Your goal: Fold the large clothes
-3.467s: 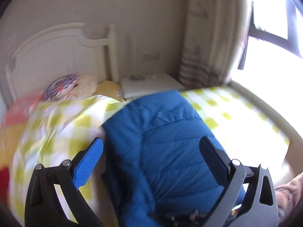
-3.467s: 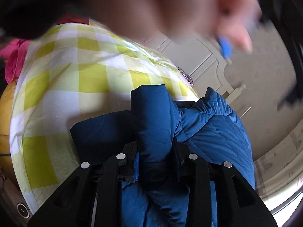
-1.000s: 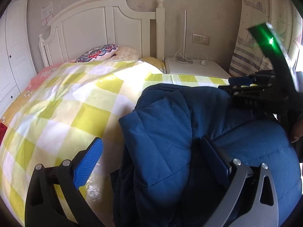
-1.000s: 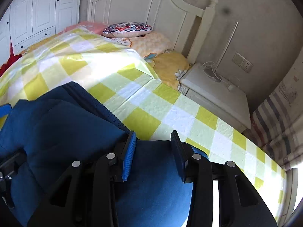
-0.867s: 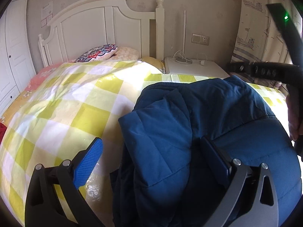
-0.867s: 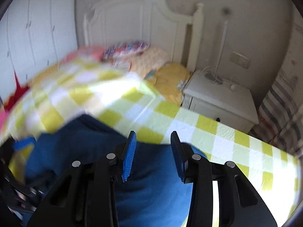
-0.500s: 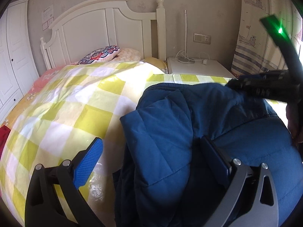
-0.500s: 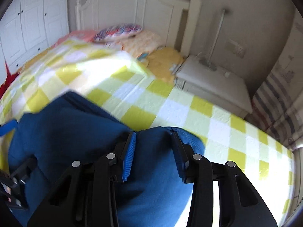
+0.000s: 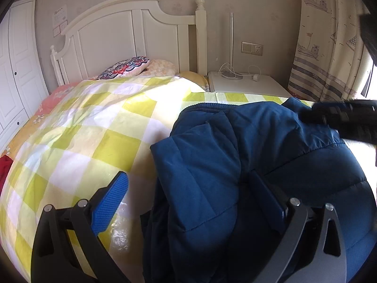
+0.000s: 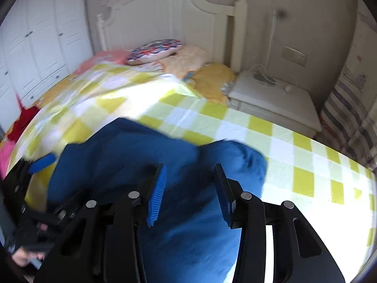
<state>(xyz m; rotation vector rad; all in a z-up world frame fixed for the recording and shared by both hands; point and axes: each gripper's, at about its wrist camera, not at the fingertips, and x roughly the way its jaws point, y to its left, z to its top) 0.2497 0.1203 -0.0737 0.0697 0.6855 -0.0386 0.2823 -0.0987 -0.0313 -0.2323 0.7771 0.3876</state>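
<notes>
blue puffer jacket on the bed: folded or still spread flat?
Partly folded. The blue puffer jacket lies bunched on the yellow-checked bedspread, one quilted panel doubled over the rest; no neat final fold yet.

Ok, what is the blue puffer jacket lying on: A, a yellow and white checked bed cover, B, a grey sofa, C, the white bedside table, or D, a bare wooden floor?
A: the blue puffer jacket lies bunched on the yellow and white checked bed cover, which shows around it in both wrist views.
</notes>
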